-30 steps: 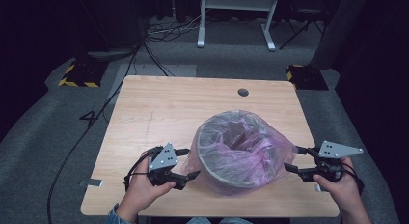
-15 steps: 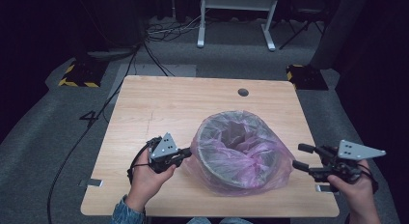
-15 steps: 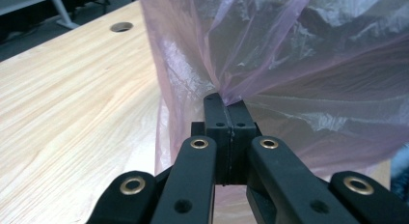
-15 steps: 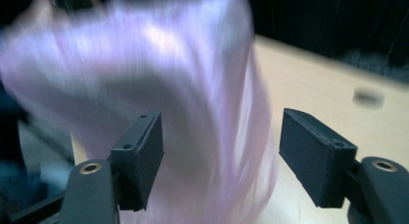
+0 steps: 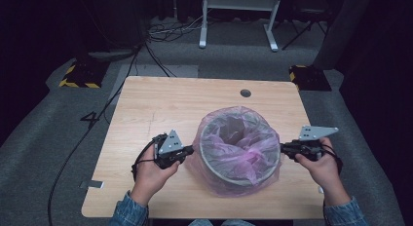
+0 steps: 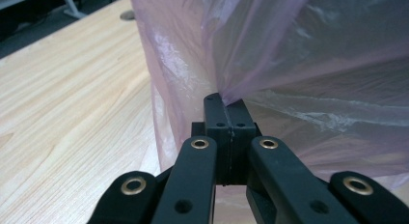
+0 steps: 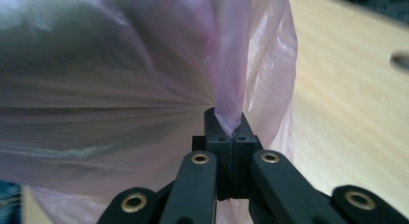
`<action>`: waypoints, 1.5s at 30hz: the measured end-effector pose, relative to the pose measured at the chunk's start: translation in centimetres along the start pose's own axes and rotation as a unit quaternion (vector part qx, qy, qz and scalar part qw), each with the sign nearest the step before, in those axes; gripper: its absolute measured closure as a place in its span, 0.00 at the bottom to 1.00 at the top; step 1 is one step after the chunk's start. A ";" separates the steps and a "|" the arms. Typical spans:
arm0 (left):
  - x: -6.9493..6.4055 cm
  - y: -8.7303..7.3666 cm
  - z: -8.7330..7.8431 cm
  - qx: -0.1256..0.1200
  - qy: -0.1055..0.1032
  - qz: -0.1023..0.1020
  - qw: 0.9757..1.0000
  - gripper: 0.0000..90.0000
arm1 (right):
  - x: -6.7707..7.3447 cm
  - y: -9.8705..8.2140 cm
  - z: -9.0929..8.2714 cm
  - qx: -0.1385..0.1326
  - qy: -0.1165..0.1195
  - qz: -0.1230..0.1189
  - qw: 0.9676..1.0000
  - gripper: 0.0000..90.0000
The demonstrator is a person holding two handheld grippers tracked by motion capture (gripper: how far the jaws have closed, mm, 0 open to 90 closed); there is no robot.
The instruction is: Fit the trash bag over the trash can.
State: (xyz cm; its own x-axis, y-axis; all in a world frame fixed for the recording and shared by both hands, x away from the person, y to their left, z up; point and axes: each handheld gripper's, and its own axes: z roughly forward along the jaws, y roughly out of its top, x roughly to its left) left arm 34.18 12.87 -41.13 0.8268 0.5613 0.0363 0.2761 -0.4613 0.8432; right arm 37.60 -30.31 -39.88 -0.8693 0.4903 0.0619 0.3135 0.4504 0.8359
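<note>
A round grey bin (image 5: 210, 160) lined with a thin pink plastic bag (image 5: 238, 153) stands on the wooden table (image 5: 156, 104), near its front edge. My left gripper (image 5: 190, 149) is at the bin's left side, shut on a pinch of the bag (image 6: 313, 64); the film fans out from its closed tips (image 6: 224, 99). My right gripper (image 5: 283, 148) is at the bin's right side. Its jaws have just been closing and now pinch a fold of the bag (image 7: 96, 64) between the tips (image 7: 226, 119). A hand holds each gripper.
A round cable hole (image 5: 245, 93) lies in the table behind the bin. On the dark floor beyond are a white desk frame (image 5: 238, 21), cables (image 5: 165, 31) and two yellow-and-black striped blocks (image 5: 78, 75). A cable (image 5: 87, 133) trails off the table's left side.
The right gripper moved left to the bin and shut on the bag. The left gripper shifted slightly away from the person along the bin's side and closed on the film.
</note>
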 end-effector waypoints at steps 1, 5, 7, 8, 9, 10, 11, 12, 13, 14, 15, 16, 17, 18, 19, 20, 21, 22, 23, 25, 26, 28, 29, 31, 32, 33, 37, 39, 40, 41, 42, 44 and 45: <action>0.1 0.0 0.3 0.005 0.001 0.002 1.000 1.00 | -0.4 -0.4 0.8 0.015 -0.001 0.007 1.000 1.00; 0.4 -0.3 1.4 0.022 -0.001 -0.001 1.000 1.00 | -1.6 -1.8 2.9 0.047 0.000 0.032 0.998 1.00; 0.5 -0.6 1.9 0.035 -0.001 -0.002 0.999 1.00 | -2.0 -2.5 3.5 0.055 0.009 0.048 0.997 1.00; 0.5 -0.7 2.0 0.043 0.000 -0.002 0.999 1.00 | -2.2 -2.9 3.7 0.061 0.008 0.051 0.997 1.00; 0.6 -1.0 2.2 0.052 0.000 -0.004 0.999 1.00 | -2.3 -3.3 3.9 0.067 0.005 0.055 0.996 1.00; 0.6 -1.3 2.4 0.061 0.001 -0.005 0.998 1.00 | -2.4 -3.6 4.0 0.076 0.004 0.059 0.995 1.00; 0.6 -1.7 2.6 0.069 0.000 -0.006 0.998 1.00 | -2.5 -4.0 4.0 0.083 0.004 0.063 0.995 1.00; 0.5 -2.1 2.8 0.083 -0.001 -0.004 0.997 1.00 | -2.4 -4.4 4.1 0.092 0.003 0.066 0.994 1.00; 0.4 -2.4 2.9 0.093 0.002 0.000 0.996 1.00 | -2.1 -4.8 4.0 0.102 0.005 0.068 0.992 1.00; 0.2 -2.8 2.9 0.101 0.002 0.001 0.995 1.00 | -1.9 -5.0 3.9 0.109 0.003 0.068 0.992 1.00; 0.0 -3.3 2.9 0.109 0.000 0.001 0.994 1.00 | -1.6 -5.4 3.7 0.114 0.000 0.067 0.991 1.00; 0.0 -3.9 2.8 0.113 -0.001 -0.002 0.994 1.00 | -1.3 -5.8 3.4 0.119 0.001 0.067 0.991 1.00; 0.0 -4.1 2.8 0.114 -0.003 -0.006 0.993 1.00 | -0.7 -6.3 3.0 0.125 0.004 0.066 0.990 1.00; 0.1 -4.5 2.7 0.118 -0.004 -0.009 0.993 1.00 | -0.5 -6.5 2.9 0.127 0.005 0.068 0.990 1.00; 0.1 -4.8 2.7 0.118 -0.002 -0.013 0.993 1.00 | -0.2 -6.8 2.6 0.129 0.007 0.070 0.989 1.00; 0.2 -5.0 2.6 0.117 0.001 -0.014 0.993 1.00 | 0.1 -7.2 2.2 0.131 0.009 0.074 0.989 1.00; 0.3 -5.2 2.5 0.111 0.004 -0.018 0.994 1.00 | 0.3 -7.5 2.0 0.135 0.008 0.075 0.988 1.00; 0.4 -5.4 2.2 0.103 0.003 -0.027 0.994 1.00 | 0.5 -7.8 1.7 0.136 0.010 0.077 0.988 1.00; 0.6 -5.5 2.0 0.092 -0.004 -0.036 0.995 1.00 | 0.6 -8.1 1.4 0.141 0.010 0.081 0.987 1.00; 0.3 -5.2 1.2 0.059 -0.018 -0.034 0.997 0.84 | 0.7 -8.3 0.6 0.144 0.010 0.091 0.985 0.89; 0.1 -4.9 0.9 0.048 -0.021 -0.029 0.998 0.63 | 0.7 -8.1 0.1 0.130 -0.001 0.081 0.988 0.66; -0.6 -4.1 0.4 0.020 -0.043 -0.019 0.999 0.43 | 0.8 -7.6 -0.7 0.097 -0.016 0.064 0.993 0.44; -1.1 -3.4 0.2 -0.001 -0.059 -0.014 0.998 0.33 | 1.0 -7.1 -1.2 0.073 -0.019 0.050 0.996 0.36; -1.6 -2.1 0.4 -0.014 -0.065 0.004 0.998 0.21 | 1.4 -5.7 -1.9 0.034 -0.018 0.032 0.999 0.29; -1.7 -1.7 0.6 -0.013 -0.063 0.010 0.998 0.18 | 1.7 -4.8 -1.9 0.022 -0.013 0.018 1.000 0.29; -1.6 -1.2 1.0 -0.009 -0.059 0.016 0.998 0.19 | 1.9 -4.3 -1.7 0.021 -0.009 0.012 1.000 0.30; -1.3 -0.6 2.3 0.024 -0.084 0.019 0.996 0.86 | 1.5 -2.9 0.2 0.044 0.038 -0.010 0.998 0.81; -1.4 -0.8 2.7 0.035 -0.081 0.023 0.996 1.00 | 1.1 -3.2 1.0 0.051 0.053 -0.004 0.997 1.00; -1.5 -1.0 2.9 0.045 -0.072 0.025 0.996 1.00 | 0.9 -3.4 1.5 0.050 0.055 0.004 0.997 1.00; -1.4 -1.2 3.1 0.057 -0.066 0.027 0.996 1.00 | 0.7 -3.7 1.9 0.052 0.055 0.010 0.997 1.00; -1.4 -1.5 3.4 0.069 -0.059 0.029 0.995 1.00 | 0.6 -3.9 2.2 0.055 0.053 0.013 0.997 1.00; -1.3 -2.0 3.9 0.082 -0.054 0.028 0.995 1.00 | 0.6 -4.6 3.1 0.067 0.053 0.017 0.996 1.00; -1.2 -2.3 4.2 0.082 -0.054 0.024 0.995 1.00 | 0.6 -4.8 3.3 0.068 0.053 0.019 0.996 1.00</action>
State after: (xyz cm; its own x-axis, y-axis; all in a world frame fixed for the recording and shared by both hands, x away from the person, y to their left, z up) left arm 34.58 10.37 -45.39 0.8864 0.4628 0.0082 0.3043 -0.5960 0.7431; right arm 36.86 -29.74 -45.65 -0.8892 0.4305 0.1550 0.3894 0.5341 0.7504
